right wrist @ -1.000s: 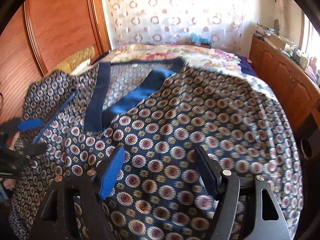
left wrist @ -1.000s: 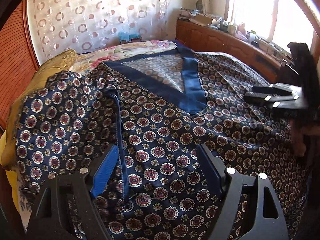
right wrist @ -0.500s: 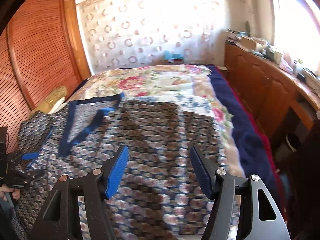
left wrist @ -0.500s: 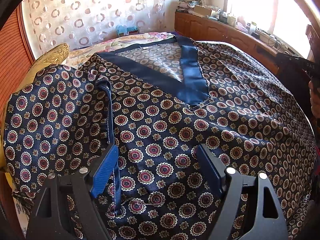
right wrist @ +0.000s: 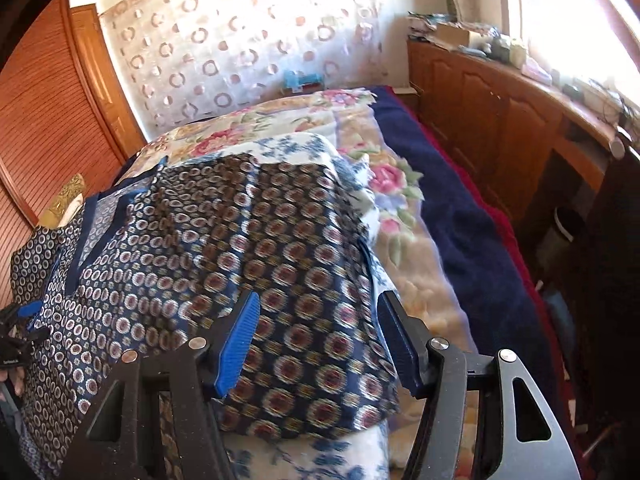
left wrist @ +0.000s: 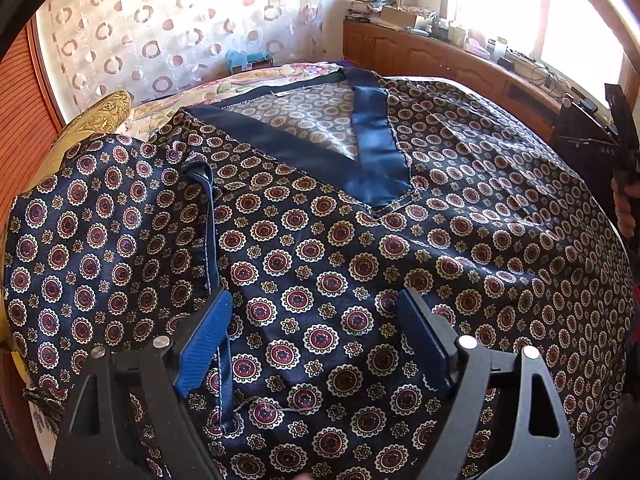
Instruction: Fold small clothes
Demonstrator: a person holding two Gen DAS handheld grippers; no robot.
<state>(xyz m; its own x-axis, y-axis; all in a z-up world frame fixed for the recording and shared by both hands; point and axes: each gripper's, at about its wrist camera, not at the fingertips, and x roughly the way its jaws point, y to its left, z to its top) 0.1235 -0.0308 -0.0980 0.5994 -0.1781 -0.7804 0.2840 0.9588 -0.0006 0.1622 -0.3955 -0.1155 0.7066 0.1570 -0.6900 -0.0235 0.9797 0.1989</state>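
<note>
Since the dark-blue medallion-print satin garment point(left wrist: 340, 240) lay flat on the floral bed point(right wrist: 400, 200) for folding, I held left gripper point(left wrist: 316, 336) fingers opening wide, right gripper point(right wrist: 320, 340) fingers apart, empty.

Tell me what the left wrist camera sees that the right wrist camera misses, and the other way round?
Only the left wrist view shows the shirt's plain blue V-neck band clearly and the sunlit window. Only the right wrist view shows the floral blanket, the dark blue bed cover and the shirt's right edge. Both show the patterned shirt, the circle-print curtain, the wooden cabinets and open jaws above the cloth.
</note>
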